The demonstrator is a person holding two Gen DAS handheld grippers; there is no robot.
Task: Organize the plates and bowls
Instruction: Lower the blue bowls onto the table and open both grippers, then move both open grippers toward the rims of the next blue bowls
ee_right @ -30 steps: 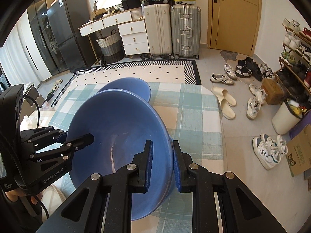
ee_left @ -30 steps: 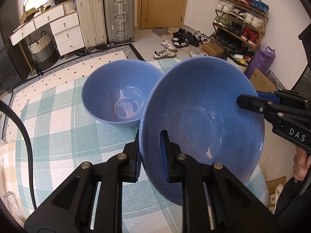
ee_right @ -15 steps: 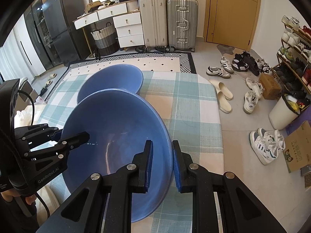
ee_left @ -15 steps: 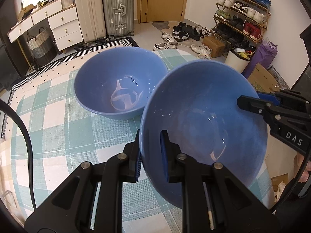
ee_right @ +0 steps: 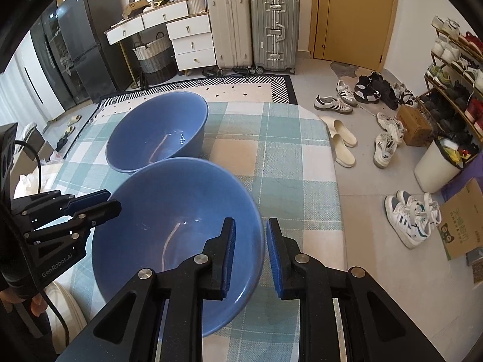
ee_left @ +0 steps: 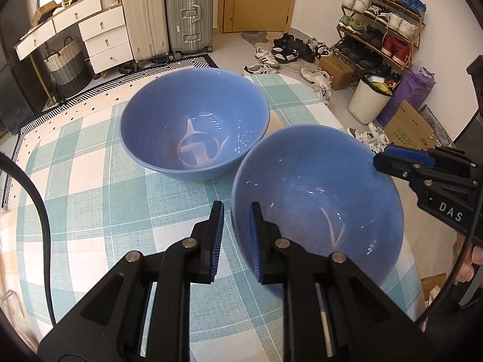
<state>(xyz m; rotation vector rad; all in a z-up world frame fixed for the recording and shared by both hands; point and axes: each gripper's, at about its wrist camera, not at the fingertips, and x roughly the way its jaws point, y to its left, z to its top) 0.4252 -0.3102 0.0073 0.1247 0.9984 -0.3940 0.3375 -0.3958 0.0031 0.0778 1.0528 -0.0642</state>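
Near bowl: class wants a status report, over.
Left gripper shut on near bowl rim. Right gripper opening, rim between its pads. Far bowl beside it on the table, apart.

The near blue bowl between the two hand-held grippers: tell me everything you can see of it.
The near blue bowl is glossy, plain blue, round, deep and empty. It is tilted above the checked tablecloth, beside the far blue bowl. The left hand-held gripper pinches its rim; the right hand-held gripper straddles the opposite rim, jaws opening.

A lived-in home entryway. Suitcases [ee_right: 253, 27] stand by the door [ee_right: 353, 15], and a shoe rack [ee_left: 383, 27] overflows onto the floor. White drawers [ee_right: 190, 42] and a fridge [ee_right: 81, 45] line the wall.
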